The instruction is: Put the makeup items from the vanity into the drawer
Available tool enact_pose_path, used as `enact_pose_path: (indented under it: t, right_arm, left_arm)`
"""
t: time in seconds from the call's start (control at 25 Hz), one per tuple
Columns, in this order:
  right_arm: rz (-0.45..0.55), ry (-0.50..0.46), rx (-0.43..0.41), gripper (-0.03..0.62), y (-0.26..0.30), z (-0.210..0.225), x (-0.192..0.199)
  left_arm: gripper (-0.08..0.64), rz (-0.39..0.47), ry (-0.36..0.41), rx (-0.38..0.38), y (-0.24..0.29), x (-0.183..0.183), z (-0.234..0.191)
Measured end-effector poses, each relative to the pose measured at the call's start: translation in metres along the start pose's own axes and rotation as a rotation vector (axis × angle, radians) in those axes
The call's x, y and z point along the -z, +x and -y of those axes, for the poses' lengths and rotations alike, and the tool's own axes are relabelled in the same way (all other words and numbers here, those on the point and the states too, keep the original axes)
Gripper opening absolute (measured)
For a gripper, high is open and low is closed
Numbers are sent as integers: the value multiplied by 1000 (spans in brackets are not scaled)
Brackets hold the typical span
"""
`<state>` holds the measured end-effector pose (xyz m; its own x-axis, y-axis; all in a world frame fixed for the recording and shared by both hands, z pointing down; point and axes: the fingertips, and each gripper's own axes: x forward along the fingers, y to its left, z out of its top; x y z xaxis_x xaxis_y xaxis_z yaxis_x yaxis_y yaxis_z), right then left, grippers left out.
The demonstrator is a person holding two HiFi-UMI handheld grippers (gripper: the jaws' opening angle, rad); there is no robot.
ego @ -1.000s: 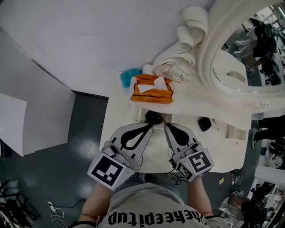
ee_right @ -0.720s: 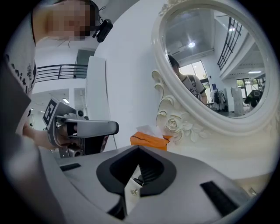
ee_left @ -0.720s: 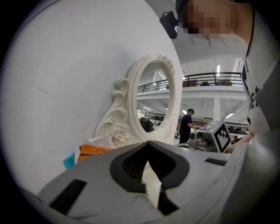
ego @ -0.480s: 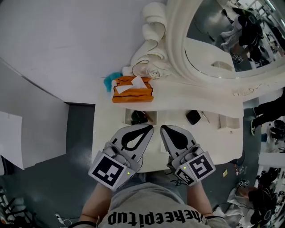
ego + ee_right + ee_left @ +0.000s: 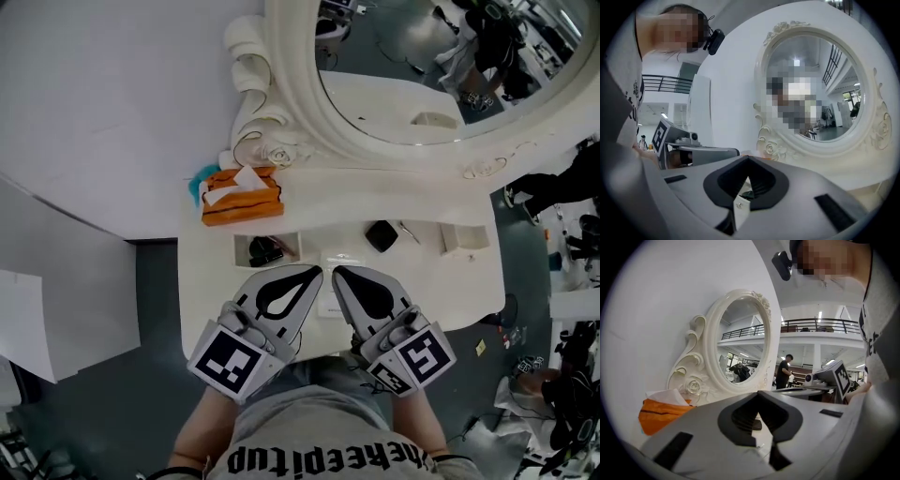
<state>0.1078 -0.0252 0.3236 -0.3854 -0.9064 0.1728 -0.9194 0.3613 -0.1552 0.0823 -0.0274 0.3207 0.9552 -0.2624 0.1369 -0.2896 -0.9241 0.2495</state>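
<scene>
On the white vanity top (image 5: 206, 281) lie a black compact (image 5: 381, 235), a thin stick-like item (image 5: 410, 231) and a small pale item (image 5: 339, 260). An open recess (image 5: 266, 249) holds dark items. My left gripper (image 5: 315, 271) and right gripper (image 5: 338, 273) hover side by side over the vanity's front edge, tips almost touching each other. Both are shut with nothing between the jaws. In the left gripper view the left gripper (image 5: 759, 393) points at the mirror (image 5: 740, 345). In the right gripper view the right gripper (image 5: 749, 158) does the same.
An orange tissue box (image 5: 242, 198) stands at the back left below the ornate oval mirror frame (image 5: 281, 122). A white box-like recess (image 5: 464, 240) sits at the right. A grey wall is to the left, with dark floor around the vanity.
The head view has swung, so the vanity and tissue box sit further left and more of the mirror and right side shows. Both grippers stay shut in the same pose.
</scene>
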Motion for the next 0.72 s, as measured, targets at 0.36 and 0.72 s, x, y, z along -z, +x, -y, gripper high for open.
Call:
enact_pose_path:
  t: [0.36,0.72]
  right_arm:
    - [63,-5,81,12,-42,18,-15]
    - [103,-3,155,12,-83,34,-23]
  left_arm:
    - [21,-3,33,94,28,-4,38]
    - [21,-13,58,170,50,-7,73]
